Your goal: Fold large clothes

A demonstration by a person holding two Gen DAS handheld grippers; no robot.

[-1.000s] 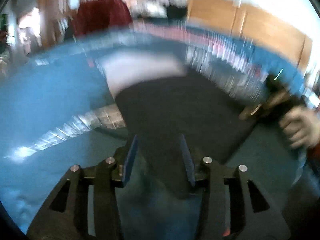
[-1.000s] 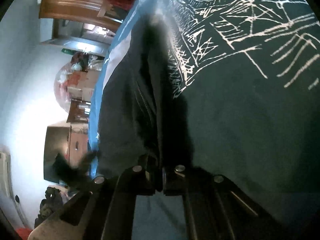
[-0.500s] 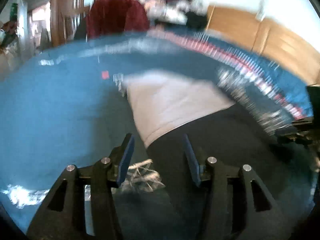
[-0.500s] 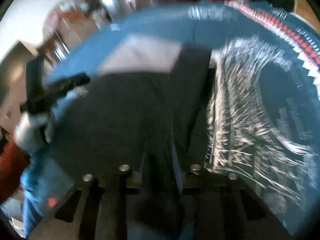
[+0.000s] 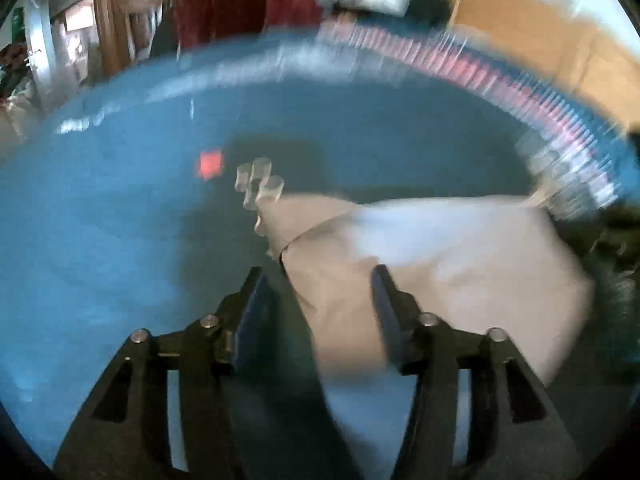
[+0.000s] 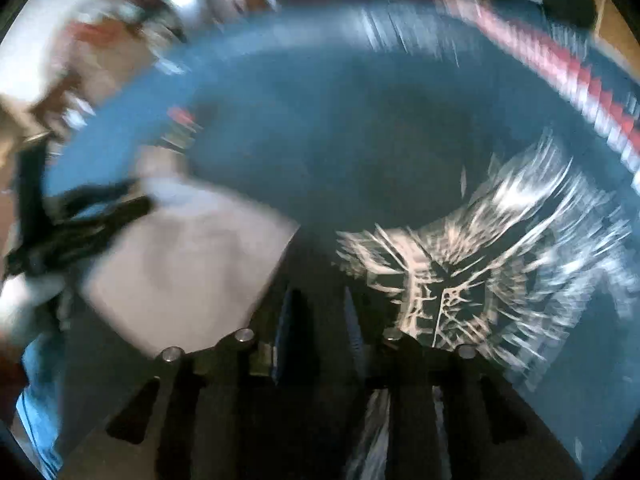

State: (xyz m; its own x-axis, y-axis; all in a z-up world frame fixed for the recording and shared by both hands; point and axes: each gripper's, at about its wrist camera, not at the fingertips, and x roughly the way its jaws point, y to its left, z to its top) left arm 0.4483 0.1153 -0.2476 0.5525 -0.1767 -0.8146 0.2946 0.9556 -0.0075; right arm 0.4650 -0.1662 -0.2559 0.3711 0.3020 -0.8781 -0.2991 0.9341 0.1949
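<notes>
The garment is dark with a pale grey panel (image 5: 420,264), and it lies on the blue bedspread (image 5: 100,220). My left gripper (image 5: 320,300) is open. The pale panel's near corner runs between its blue pads (image 5: 256,312), and nothing is pinched. In the right wrist view the same pale panel (image 6: 184,264) sits at the left. My right gripper (image 6: 320,320) has its fingers a small gap apart over dark fabric. The left gripper (image 6: 84,216) shows there at the panel's far left edge. Both views are blurred by motion.
The bedspread carries a white line pattern (image 6: 460,280) at the right and a red and white border (image 6: 560,68) along its far edge. Behind the bed are a dark red cloth on a chair (image 5: 244,0), wooden furniture (image 5: 540,40) and clutter.
The dark garment swung over and down, so its pale panel now fills the left view. My right gripper was shut on the dark cloth and has since spread its fingers. Both grippers moved forward.
</notes>
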